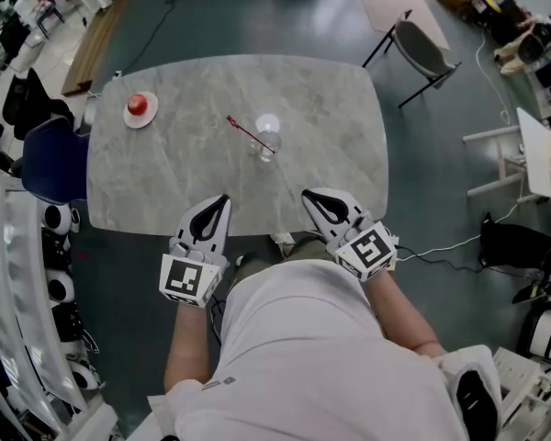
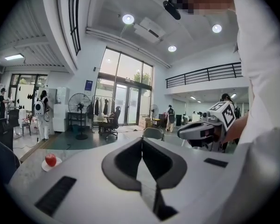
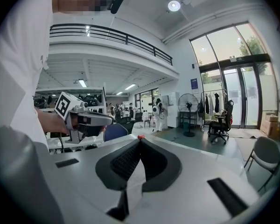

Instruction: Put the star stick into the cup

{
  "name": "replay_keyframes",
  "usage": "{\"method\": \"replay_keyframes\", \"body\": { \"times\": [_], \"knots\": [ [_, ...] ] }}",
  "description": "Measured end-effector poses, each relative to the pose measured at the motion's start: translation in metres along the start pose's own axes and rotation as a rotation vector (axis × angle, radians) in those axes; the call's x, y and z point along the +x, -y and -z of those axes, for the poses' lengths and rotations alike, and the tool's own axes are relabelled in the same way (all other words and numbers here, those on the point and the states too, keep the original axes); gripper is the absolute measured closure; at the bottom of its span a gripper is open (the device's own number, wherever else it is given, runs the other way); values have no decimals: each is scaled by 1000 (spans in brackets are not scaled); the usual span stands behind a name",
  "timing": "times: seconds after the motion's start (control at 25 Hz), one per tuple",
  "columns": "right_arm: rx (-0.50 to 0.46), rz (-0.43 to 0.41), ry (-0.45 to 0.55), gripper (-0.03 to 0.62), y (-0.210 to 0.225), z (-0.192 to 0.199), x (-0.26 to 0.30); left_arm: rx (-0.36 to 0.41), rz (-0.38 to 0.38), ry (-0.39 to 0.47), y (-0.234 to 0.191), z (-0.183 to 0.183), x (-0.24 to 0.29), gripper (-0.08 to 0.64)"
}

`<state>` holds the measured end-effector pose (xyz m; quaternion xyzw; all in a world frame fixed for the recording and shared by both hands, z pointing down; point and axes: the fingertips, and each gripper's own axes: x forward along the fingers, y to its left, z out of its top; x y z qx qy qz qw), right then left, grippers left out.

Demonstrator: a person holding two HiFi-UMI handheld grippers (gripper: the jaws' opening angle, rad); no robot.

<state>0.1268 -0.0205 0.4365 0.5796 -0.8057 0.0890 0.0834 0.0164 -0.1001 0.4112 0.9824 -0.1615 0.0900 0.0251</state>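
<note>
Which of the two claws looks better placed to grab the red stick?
Probably the left gripper: the star stick reaches out on the cup's left side. The right gripper would have to reach around the cup. Both are shut and empty.

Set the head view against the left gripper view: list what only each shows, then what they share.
Head view only: the clear plastic cup and the thin red stick reaching it, mid-table. Left gripper view only: a black standing fan, tall glass doors. Both: the grey marble table, the red round fruit on its white plate, the left gripper and right gripper, jaws together.
</note>
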Motion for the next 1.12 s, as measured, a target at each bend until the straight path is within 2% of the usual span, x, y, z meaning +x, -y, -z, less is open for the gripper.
{"method": "replay_keyframes", "body": {
  "times": [1.12],
  "knots": [
    [45,-33,-20,581,12,5,10,-23,-17,-62,-2,12,17,558]
  ]
}}
